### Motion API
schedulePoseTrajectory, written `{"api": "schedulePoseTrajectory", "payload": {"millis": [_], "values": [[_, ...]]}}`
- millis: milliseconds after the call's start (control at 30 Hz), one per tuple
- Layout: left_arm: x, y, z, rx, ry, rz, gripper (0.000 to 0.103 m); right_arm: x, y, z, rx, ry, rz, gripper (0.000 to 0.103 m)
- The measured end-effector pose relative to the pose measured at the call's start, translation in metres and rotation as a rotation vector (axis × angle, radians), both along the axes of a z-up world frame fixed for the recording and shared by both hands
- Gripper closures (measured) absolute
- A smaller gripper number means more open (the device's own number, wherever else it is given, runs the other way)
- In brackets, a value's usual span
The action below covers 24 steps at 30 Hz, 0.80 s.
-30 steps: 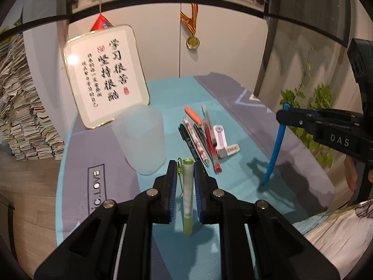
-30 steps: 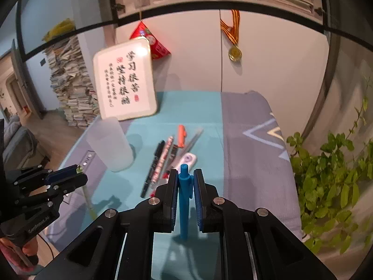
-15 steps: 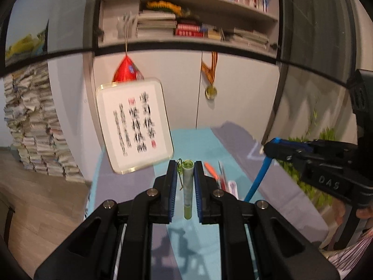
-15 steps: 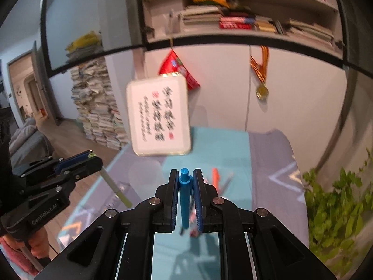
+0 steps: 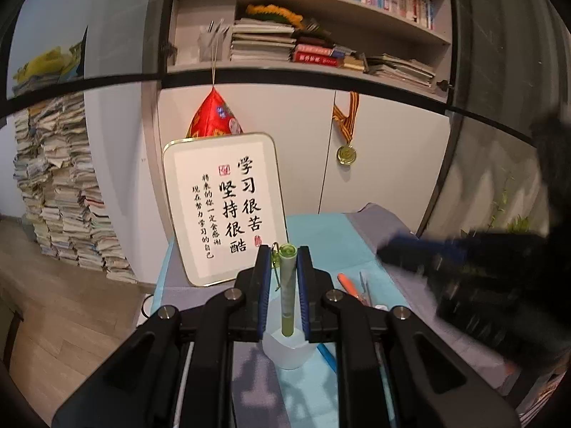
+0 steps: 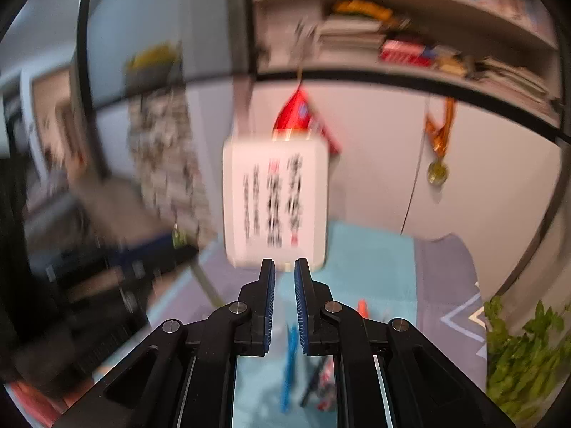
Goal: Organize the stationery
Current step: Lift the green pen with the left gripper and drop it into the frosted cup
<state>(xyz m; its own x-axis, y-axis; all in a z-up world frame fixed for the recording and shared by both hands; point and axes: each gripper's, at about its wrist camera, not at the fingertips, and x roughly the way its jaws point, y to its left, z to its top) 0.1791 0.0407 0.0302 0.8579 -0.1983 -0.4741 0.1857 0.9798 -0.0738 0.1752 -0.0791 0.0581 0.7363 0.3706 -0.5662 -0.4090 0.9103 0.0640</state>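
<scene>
Here the left hand-held gripper (image 5: 282,278) is nearly closed, its 2 blue pads pinching a pale green pen (image 5: 287,285) that stands upright, its lower end over the translucent cup (image 5: 287,351) on the desk (image 5: 321,232). The right hand-held gripper (image 6: 284,299) also stands nearly closed; a blue pen (image 6: 289,367) hangs low between its pads, though blur hides the exact contact. More pens, 1 of them an orange pen (image 5: 348,283), lie right of the cup; the framed calligraphy sign (image 5: 223,207) leans behind it.
</scene>
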Motion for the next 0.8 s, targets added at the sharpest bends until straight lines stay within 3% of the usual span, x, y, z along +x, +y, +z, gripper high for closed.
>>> {"api": "schedulePoseTrajectory", "payload": {"millis": [200,300,433,800], "values": [[0.018,0.004,-0.016,-0.001,0.043,0.0,0.09,0.036,-0.006,-0.082,-0.023,0.3,0.055,0.091],[0.025,0.003,-0.029,0.009,0.077,-0.006,0.09,0.034,-0.001,-0.111,-0.058,0.383,0.113,0.091],[0.034,-0.001,-0.046,0.019,0.12,-0.012,0.09,0.029,0.009,-0.133,-0.107,0.437,0.172,0.091],[0.038,-0.001,-0.068,0.024,0.184,-0.033,0.09,0.044,0.022,-0.17,-0.229,0.493,0.123,0.089]]}}
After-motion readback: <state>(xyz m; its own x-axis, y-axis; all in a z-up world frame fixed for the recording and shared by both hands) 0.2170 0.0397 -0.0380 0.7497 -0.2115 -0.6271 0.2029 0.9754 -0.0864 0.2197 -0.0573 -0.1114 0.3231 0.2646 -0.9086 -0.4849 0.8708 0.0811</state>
